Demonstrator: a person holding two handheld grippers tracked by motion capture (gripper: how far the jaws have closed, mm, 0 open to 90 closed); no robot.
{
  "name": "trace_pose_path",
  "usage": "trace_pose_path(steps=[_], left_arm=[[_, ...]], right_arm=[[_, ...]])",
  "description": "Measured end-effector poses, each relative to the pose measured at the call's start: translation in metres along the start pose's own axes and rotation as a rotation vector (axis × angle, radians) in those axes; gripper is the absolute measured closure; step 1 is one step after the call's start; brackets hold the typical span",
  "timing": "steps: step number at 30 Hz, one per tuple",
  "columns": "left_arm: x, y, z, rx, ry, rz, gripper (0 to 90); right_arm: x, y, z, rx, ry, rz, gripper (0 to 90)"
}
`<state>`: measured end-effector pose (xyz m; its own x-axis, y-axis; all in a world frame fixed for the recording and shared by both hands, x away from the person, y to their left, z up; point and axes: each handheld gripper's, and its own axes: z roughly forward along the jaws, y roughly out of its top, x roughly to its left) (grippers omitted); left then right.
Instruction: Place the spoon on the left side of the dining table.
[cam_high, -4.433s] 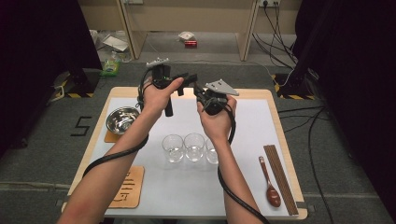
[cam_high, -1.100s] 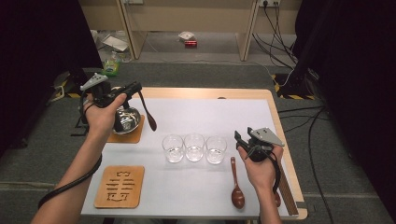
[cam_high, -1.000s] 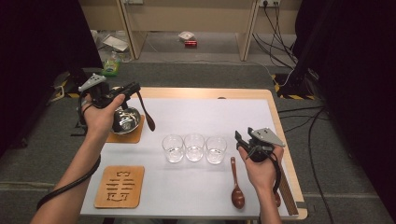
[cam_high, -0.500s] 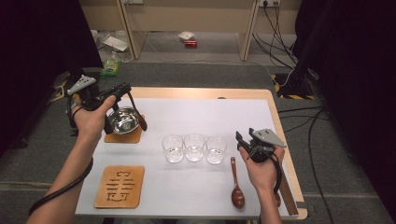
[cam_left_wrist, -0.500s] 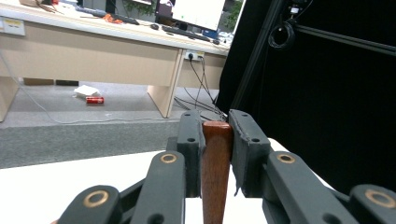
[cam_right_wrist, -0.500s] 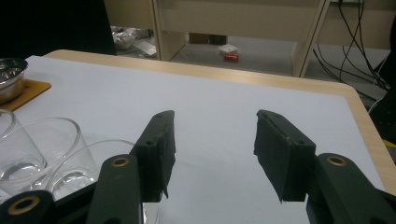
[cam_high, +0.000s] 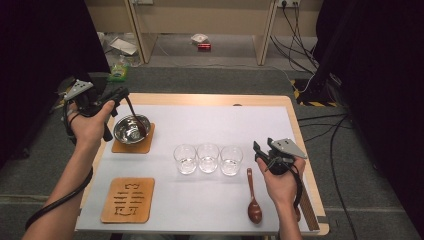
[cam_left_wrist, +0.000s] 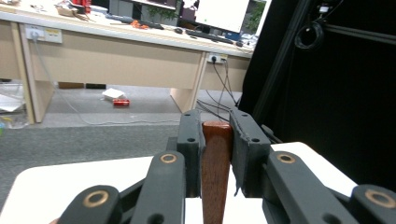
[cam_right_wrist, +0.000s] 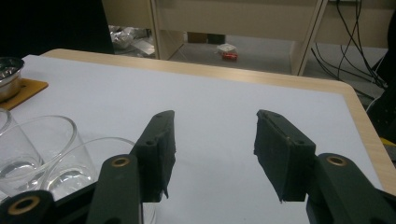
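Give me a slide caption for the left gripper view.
Left gripper shut on the flat end of a brown wooden spoon handle, with an office floor beyond.

Bowl (cam_high: 131, 129): polished metal, mirror-bright. Coaster (cam_high: 133, 146) under it: matt wood. Spoon (cam_left_wrist: 215, 172) in left gripper (cam_left_wrist: 215, 140): smooth brown wood, slight sheen; pads matt black, rubbery. Three glasses (cam_high: 208, 158): clear, glossy. Tabletop (cam_high: 200, 120): matt pale sheet, light wood rim.
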<state>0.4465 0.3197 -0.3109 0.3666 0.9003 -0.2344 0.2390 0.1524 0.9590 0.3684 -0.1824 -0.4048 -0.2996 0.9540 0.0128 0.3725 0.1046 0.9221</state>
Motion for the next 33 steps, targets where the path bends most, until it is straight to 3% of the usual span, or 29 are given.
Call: trace_pose_path(steps=[13, 20, 33], left_arm=[[0.026, -0.002, 0.025, 0.012, 0.099, 0.017, 74.5], [0.038, -0.011, 0.04, 0.037, 0.147, 0.024, 74.5], [0.056, -0.026, 0.057, 0.095, 0.206, 0.024, 74.5]], right_arm=[[0.002, -0.001, 0.001, 0.001, 0.005, 0.003, 48.5], [0.0, -0.003, 0.001, 0.003, 0.003, 0.006, 48.4], [0.001, -0.004, 0.003, 0.004, 0.004, 0.01, 48.2]])
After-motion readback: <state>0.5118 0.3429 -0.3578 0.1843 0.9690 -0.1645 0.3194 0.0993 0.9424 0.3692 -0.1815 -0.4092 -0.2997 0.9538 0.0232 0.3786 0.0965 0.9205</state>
